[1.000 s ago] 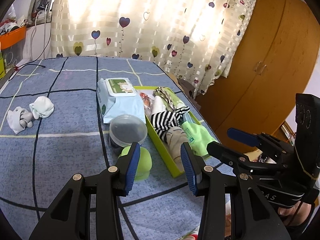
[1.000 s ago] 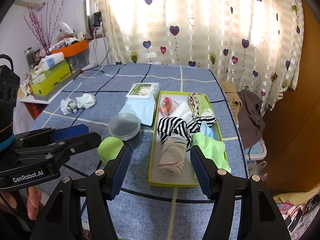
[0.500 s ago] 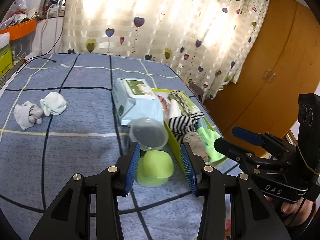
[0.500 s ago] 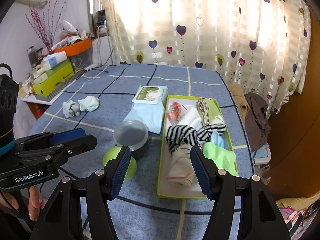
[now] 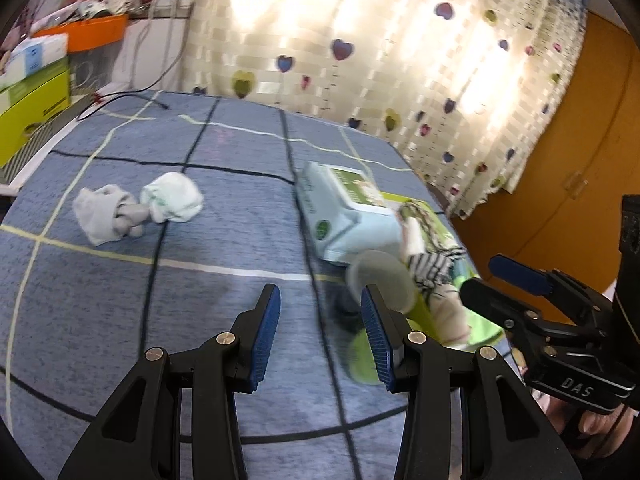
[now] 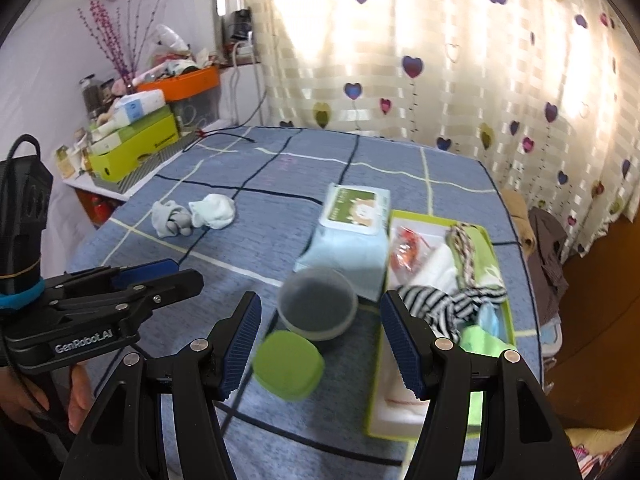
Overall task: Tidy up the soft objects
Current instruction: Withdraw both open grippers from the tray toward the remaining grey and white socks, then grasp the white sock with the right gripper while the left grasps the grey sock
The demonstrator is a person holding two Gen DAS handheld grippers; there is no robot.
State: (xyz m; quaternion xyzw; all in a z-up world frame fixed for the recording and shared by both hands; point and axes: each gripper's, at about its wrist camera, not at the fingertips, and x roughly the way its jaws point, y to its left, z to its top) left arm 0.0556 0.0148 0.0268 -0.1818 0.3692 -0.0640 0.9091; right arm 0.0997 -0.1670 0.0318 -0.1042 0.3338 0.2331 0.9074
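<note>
Two balled socks lie loose on the blue checked tablecloth: a grey-white one [image 5: 108,220] [image 6: 170,220] and a white one [image 5: 174,197] [image 6: 214,210] beside it. A green tray [image 6: 486,236] on the right holds several soft items, among them a striped sock [image 6: 444,304] [image 5: 436,264] and a green cloth [image 6: 480,346]. My left gripper [image 5: 320,340] is open and empty above the cloth, right of the socks. My right gripper [image 6: 320,340] is open and empty over the lidded containers, left of the tray.
A wet-wipes pack [image 5: 344,208] [image 6: 352,224] lies beside the tray. A round clear container [image 6: 318,308] and a green lid [image 6: 288,364] sit near the front. Boxes and an orange bin [image 6: 180,80] stand on a shelf at far left. A wooden wardrobe [image 5: 560,152] is at right.
Both grippers have swung left: the tray and containers have slid right in both views and the two loose socks are nearer the middle. Both stay open.
</note>
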